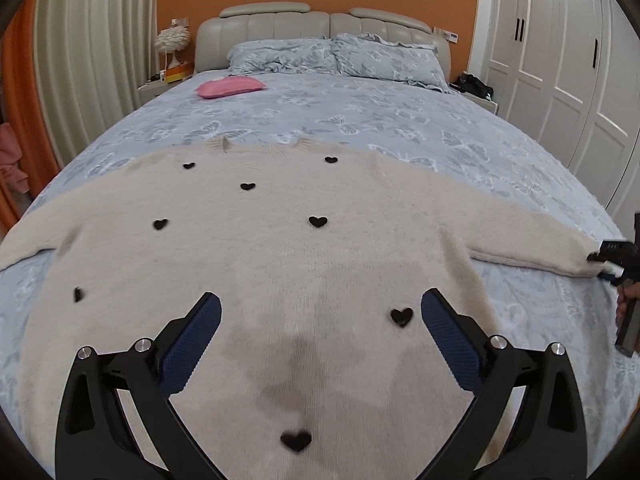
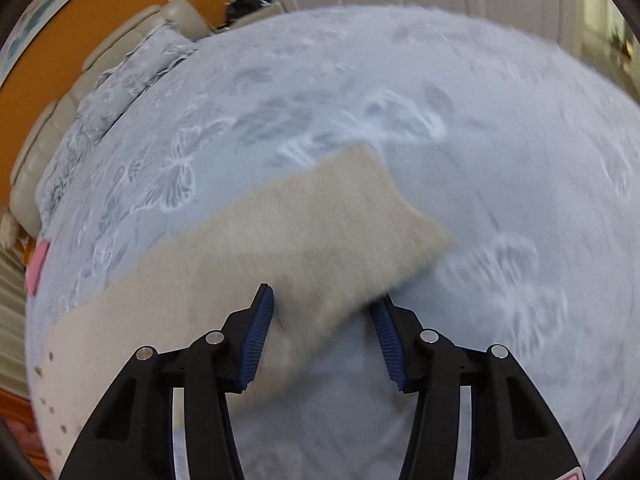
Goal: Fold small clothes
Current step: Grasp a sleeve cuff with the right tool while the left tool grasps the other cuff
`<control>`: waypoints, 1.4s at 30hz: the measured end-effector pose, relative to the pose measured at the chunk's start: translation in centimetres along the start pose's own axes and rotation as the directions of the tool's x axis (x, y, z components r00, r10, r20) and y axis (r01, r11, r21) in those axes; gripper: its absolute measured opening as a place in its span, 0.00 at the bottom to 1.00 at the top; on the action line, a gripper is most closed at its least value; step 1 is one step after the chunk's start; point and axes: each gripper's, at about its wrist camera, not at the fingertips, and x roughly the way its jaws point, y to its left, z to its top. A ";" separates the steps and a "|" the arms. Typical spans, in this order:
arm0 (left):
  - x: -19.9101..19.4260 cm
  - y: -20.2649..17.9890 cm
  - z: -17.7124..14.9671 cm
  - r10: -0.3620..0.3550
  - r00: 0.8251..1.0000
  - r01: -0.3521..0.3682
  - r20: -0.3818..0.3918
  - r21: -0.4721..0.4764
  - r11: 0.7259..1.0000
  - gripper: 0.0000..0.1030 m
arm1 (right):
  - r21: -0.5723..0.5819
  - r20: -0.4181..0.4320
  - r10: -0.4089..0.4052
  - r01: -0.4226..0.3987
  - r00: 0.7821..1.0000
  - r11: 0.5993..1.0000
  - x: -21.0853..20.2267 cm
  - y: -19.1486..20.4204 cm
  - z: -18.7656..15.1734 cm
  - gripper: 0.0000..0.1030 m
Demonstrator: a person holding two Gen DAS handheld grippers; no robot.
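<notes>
A cream knitted sweater (image 1: 280, 248) with small black hearts lies flat on the bed, neckline at the far side and both sleeves spread out. My left gripper (image 1: 320, 308) hovers open over its lower body, nothing between the blue pads. The right sleeve (image 2: 320, 220) runs out to the right; its cuff end lies between the fingers of my right gripper (image 2: 326, 294), which straddles it half open, the pads at the sleeve's two edges. In the left wrist view the right gripper (image 1: 608, 258) shows at the cuff at the far right edge, a hand (image 1: 624, 304) behind it.
The bed (image 1: 360, 104) has a blue-grey butterfly cover. A pink cushion (image 1: 230, 87) and two pillows (image 1: 340, 54) lie near the headboard. White wardrobe doors (image 1: 560, 60) stand on the right, curtains and a nightstand lamp (image 1: 172, 40) on the left.
</notes>
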 end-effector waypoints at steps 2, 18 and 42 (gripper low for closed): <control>1.1 0.4 -0.2 0.002 1.000 -0.002 -0.012 -0.002 1.000 0.95 | -0.050 -0.002 0.032 -0.032 0.999 0.998 0.2 1.4 0.6 0.09; -0.2 11.8 3.6 0.041 0.998 -0.028 0.043 -0.266 0.963 0.95 | -0.588 -0.138 0.578 -0.537 0.804 0.605 -13.4 41.7 -11.2 0.09; 5.8 20.6 3.5 -0.043 0.997 -0.002 -0.069 -0.546 0.838 0.95 | -0.521 -0.014 0.212 -0.188 0.977 0.833 -9.2 29.1 -20.6 0.50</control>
